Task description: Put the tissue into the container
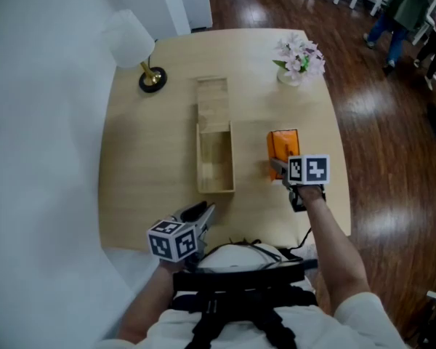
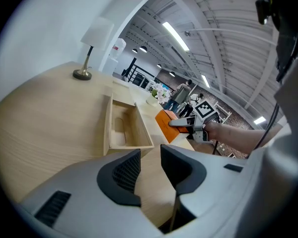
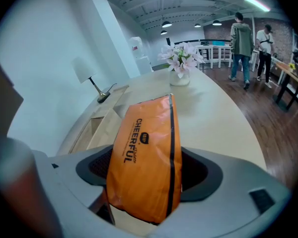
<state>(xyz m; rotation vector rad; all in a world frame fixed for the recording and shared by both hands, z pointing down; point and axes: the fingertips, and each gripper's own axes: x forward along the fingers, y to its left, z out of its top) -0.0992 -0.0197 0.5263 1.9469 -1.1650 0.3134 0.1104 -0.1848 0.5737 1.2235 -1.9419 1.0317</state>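
1. Grip first: my right claw (image 1: 279,167) is clamped on the near end of the orange tissue pack (image 3: 146,157). Both pads press its flat sides, so the long body juts out ahead of me and can go in lengthwise.
2. Tissue pack position: to the right of the wooden container (image 1: 215,189) and apart from it, over the right side of the table (image 1: 145,180). I cannot tell whether its far end touches the wood.
3. Container top is uncovered and the inside is bare. Its lid (image 1: 212,100) lies just beyond the far end, so nothing blocks the drop.
4. My left claw (image 2: 150,170) hangs by the near table edge, jaws apart with nothing between them. I judge it is parked aside to leave the path free, ready to steady the container.
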